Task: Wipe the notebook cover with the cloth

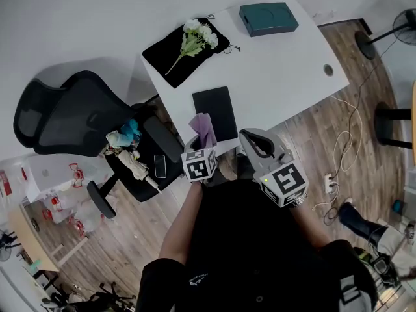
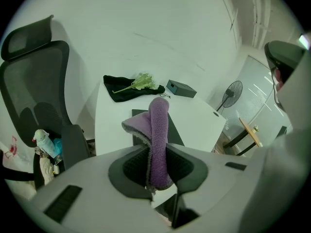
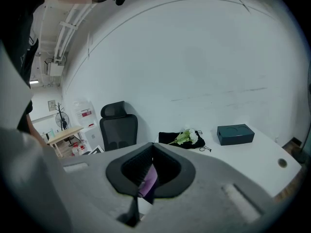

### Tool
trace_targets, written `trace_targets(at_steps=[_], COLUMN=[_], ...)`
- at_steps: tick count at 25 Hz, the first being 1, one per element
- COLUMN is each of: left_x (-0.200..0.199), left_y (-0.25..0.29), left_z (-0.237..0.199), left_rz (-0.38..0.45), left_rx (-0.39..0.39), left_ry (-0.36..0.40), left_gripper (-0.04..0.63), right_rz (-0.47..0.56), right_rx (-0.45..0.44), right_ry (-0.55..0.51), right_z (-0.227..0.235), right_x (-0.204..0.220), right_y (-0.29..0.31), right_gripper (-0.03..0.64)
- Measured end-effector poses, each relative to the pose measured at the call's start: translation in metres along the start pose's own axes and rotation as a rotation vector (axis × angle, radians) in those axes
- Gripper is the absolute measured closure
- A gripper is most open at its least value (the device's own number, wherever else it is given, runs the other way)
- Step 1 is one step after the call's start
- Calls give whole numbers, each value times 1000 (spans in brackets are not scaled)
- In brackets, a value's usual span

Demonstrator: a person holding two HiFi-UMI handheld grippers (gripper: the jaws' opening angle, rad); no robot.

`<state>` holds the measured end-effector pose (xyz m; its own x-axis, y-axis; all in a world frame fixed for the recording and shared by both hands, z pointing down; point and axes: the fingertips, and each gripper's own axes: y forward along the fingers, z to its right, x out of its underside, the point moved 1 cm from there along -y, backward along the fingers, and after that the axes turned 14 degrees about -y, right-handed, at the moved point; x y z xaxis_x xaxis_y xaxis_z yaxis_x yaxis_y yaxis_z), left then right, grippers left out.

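A black notebook point(image 1: 216, 109) lies flat near the front edge of the white table point(image 1: 279, 77). My left gripper point(image 1: 199, 143) is shut on a purple fleece cloth point(image 1: 204, 129), which stands up out of the jaws just over the notebook's near-left corner. In the left gripper view the cloth point(image 2: 158, 135) rises between the jaws of the left gripper point(image 2: 156, 152) and hides most of the notebook point(image 2: 175, 136). My right gripper point(image 1: 251, 136) hovers at the table's front edge, right of the notebook, jaws shut and empty point(image 3: 152, 147); the cloth point(image 3: 148, 180) shows through the gap below its tips.
A black pouch point(image 1: 162, 54) with white flowers point(image 1: 198, 36) lies at the table's far left, a teal box point(image 1: 268, 18) at the far right. A cable hole point(image 1: 328, 70) is near the right edge. A black office chair point(image 1: 65, 119) with toys stands left of the table.
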<state>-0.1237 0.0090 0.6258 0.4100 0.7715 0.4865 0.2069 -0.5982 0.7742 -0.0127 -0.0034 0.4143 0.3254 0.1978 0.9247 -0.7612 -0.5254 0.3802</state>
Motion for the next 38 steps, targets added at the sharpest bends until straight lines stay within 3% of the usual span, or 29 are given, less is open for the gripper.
trace_targets(at_steps=[8, 20, 38], left_x=[22, 39, 43], left_y=[28, 58, 69], left_z=[41, 68, 58], left_rz=[-32, -84, -131], left_rx=[30, 32, 52], left_ry=[19, 48, 89], left_gripper=[522, 522, 522], right_rz=[-7, -31, -46], right_rx=[8, 75, 104], right_ry=[4, 32, 35], right_z=[32, 67, 61], right_x=[17, 37, 33], right_y=[-28, -59, -48], right_gripper=[614, 614, 615])
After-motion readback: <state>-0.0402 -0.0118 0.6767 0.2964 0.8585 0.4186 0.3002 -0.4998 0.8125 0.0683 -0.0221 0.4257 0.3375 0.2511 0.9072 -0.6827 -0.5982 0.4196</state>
